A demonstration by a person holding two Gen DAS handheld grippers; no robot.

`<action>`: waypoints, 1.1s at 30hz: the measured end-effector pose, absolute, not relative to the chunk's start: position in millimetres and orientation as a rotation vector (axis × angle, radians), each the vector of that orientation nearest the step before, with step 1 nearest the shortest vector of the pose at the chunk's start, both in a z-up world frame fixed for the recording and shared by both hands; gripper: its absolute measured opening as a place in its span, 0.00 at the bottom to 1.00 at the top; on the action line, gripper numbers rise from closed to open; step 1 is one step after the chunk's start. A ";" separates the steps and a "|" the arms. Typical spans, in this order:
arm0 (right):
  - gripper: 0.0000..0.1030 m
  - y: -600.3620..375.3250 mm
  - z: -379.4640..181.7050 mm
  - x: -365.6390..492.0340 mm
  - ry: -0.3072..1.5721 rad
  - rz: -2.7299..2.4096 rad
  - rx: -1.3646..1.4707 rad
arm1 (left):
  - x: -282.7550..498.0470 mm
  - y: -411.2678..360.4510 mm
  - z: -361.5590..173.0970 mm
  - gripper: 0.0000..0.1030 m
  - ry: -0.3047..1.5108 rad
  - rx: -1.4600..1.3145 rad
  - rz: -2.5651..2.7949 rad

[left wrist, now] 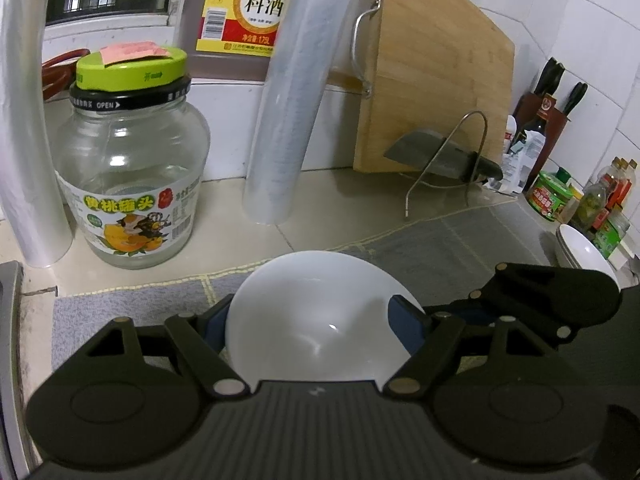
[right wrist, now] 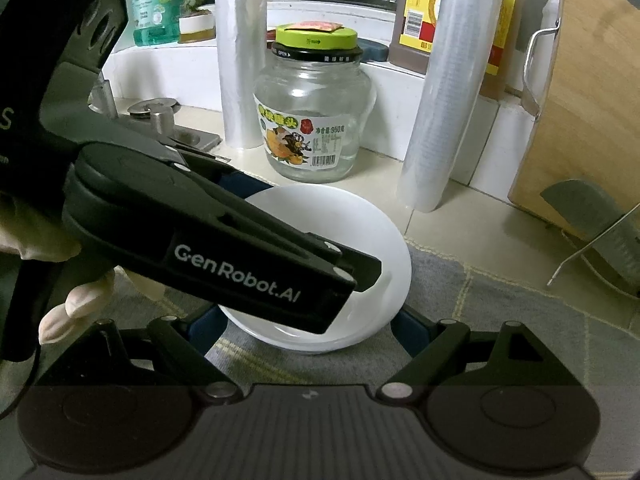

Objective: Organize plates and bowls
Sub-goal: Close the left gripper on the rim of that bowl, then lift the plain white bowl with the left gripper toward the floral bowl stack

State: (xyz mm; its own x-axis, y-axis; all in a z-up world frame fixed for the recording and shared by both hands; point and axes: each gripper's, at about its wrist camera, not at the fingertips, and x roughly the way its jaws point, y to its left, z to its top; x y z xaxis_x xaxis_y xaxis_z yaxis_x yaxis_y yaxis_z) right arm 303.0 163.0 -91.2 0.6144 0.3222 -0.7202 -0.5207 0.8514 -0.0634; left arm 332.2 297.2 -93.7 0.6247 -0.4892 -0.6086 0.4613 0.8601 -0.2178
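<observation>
A white bowl (left wrist: pixel 316 316) sits between my left gripper's (left wrist: pixel 316 320) blue-padded fingers (left wrist: pixel 406 322), over a grey mat (left wrist: pixel 420 240); the jaws stand wide, one pad on each side of the bowl. In the right wrist view the same bowl (right wrist: pixel 360 232) rests on the mat (right wrist: pixel 500 304) with the left gripper (right wrist: pixel 224 236) lying across it. My right gripper (right wrist: pixel 308 332) is open just in front of the bowl and holds nothing. A stack of white plates (left wrist: pixel 580 246) stands at the far right.
A glass jar with a green lid (left wrist: pixel 128 160), rolls of plastic wrap (left wrist: pixel 288 92), a wooden cutting board (left wrist: pixel 432 76), a cleaver on a wire rack (left wrist: pixel 444 156) and condiment bottles (left wrist: pixel 600 196) line the counter's back. A sink edge (right wrist: pixel 176 128) lies left.
</observation>
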 end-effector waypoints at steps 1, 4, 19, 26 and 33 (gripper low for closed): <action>0.88 162.6 -90.3 302.3 0.767 0.494 -0.279 | 331.2 296.9 -92.8 0.77 0.709 -0.044 -0.547; 0.88 161.0 -86.5 299.2 0.761 0.494 -0.281 | 327.7 295.3 -89.1 0.77 0.701 -0.044 -0.555; 0.88 134.2 -60.7 263.6 0.728 0.550 -0.272 | 282.8 271.1 -67.7 0.77 0.668 -0.032 -0.521; 0.88 117.7 -52.4 245.0 0.712 0.578 -0.266 | 262.2 259.0 -59.0 0.77 0.656 -0.019 -0.508; 0.88 102.8 -44.0 227.7 0.694 0.589 -0.282 | 246.0 242.7 -52.5 0.77 0.644 -0.017 -0.506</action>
